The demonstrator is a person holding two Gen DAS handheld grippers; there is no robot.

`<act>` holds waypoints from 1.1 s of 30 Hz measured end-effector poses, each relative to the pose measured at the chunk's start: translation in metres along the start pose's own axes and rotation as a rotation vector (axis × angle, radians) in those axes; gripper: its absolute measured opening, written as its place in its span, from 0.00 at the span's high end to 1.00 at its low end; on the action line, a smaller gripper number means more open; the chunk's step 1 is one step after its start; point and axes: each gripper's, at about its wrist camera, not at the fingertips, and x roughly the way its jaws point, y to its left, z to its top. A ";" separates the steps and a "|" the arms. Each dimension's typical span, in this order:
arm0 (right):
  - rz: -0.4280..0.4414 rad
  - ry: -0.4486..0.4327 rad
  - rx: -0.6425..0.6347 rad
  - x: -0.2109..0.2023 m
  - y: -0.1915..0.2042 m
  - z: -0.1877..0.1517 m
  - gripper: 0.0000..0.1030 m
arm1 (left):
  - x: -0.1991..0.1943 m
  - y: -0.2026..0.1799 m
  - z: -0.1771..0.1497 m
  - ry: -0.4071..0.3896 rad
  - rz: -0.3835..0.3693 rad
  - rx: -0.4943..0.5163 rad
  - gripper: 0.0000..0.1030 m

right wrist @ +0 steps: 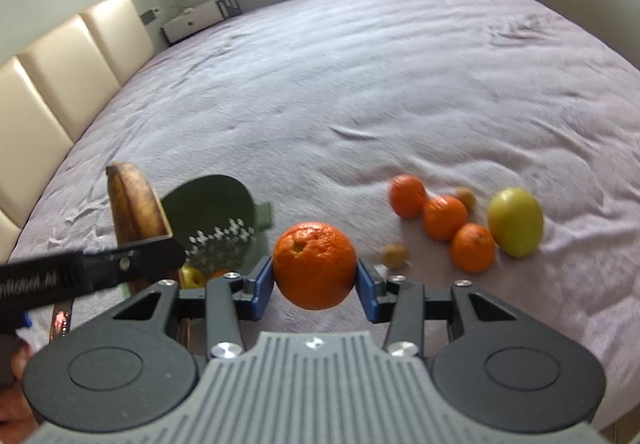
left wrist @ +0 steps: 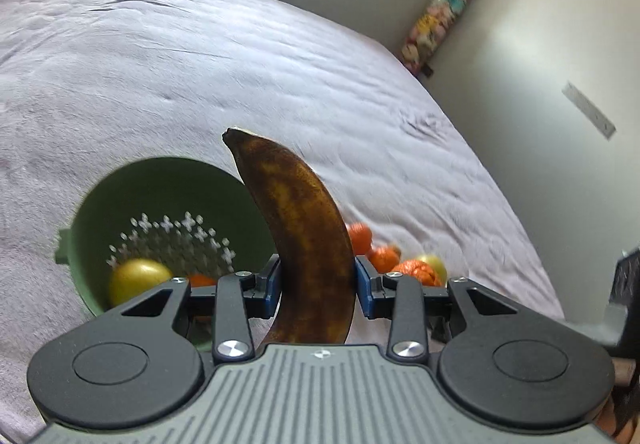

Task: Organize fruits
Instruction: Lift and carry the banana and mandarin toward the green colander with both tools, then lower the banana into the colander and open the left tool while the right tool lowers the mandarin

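Fingers, left gripper point(left wrist: 316, 284): blue pads closed against both flanks of an overripe, brown banana point(left wrist: 298, 228), which stands nearly upright, its dark tip pointing away from the camera.
Fingers, right gripper point(right wrist: 316, 280): pads pinching a mandarin point(right wrist: 315, 266) at its widest, the fruit lifted clear of the bed point(right wrist: 360, 83).
Landmark: green colander point(left wrist: 160, 199), tipped on the bed with its mouth facing the left camera; a yellow apple point(left wrist: 138, 282) and a sliver of orange fruit lie inside.
Banana's place: just to the right of the colander's rim, above it rather than in it.
Mandarin's place: to the right of the colander, near but apart.
Loose fruit: three mandarins point(right wrist: 444, 217), a yellow-green apple point(right wrist: 516, 222) and two small brownish fruits point(right wrist: 395, 256) on the bed, well right of the colander.
Step in hand: seemingly carrying two fruits to the colander together.
Next move: each fruit likely wants bringing over the colander's mouth before the fingers open, the long banana angled so it slides in.
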 end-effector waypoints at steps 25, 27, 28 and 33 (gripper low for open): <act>0.121 -0.006 -0.142 0.079 0.064 0.025 0.59 | 0.052 0.124 0.026 0.000 -0.013 -0.454 0.59; 0.118 0.002 -0.148 0.084 0.064 0.024 0.59 | 0.060 0.128 0.023 0.022 -0.008 -0.477 0.59; 0.114 0.006 -0.152 0.087 0.065 0.024 0.59 | 0.063 0.130 0.022 0.031 -0.001 -0.487 0.59; 0.098 0.023 -0.184 0.104 0.068 0.023 0.60 | 0.075 0.136 0.018 0.075 0.012 -0.527 0.59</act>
